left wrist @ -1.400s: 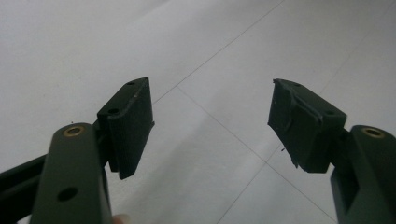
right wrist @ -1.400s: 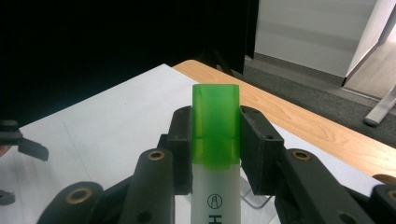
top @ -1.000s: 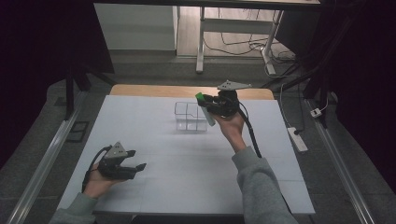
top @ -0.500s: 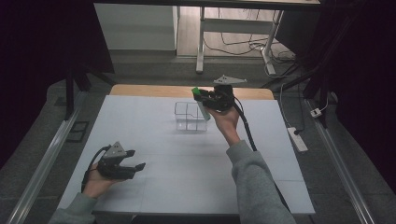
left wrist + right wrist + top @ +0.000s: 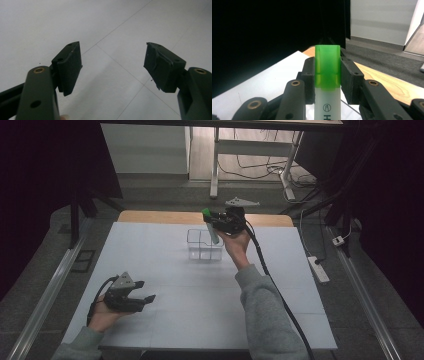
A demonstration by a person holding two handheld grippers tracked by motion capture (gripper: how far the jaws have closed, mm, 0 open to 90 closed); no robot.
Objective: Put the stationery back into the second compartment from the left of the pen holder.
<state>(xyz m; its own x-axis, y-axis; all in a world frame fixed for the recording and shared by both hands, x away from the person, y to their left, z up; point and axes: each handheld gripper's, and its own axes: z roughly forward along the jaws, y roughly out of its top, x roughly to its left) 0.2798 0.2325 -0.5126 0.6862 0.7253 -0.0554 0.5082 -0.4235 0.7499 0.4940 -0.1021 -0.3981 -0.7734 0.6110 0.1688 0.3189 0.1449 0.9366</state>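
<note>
now r gripper [image 5: 214, 222] pinching green highlighter [image 5: 327, 75] above clear organizer [image 5: 204, 245]; l gripper [image 5: 112, 67] spread, idle on worktop [image 5: 165, 270]. risk: tilted pen catches divider, tips box.

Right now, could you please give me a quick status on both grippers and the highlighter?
Right gripper shut on green-capped highlighter, above the clear compartment box. Left gripper open, holding nothing, low over the white table. Nothing in the way.
</note>
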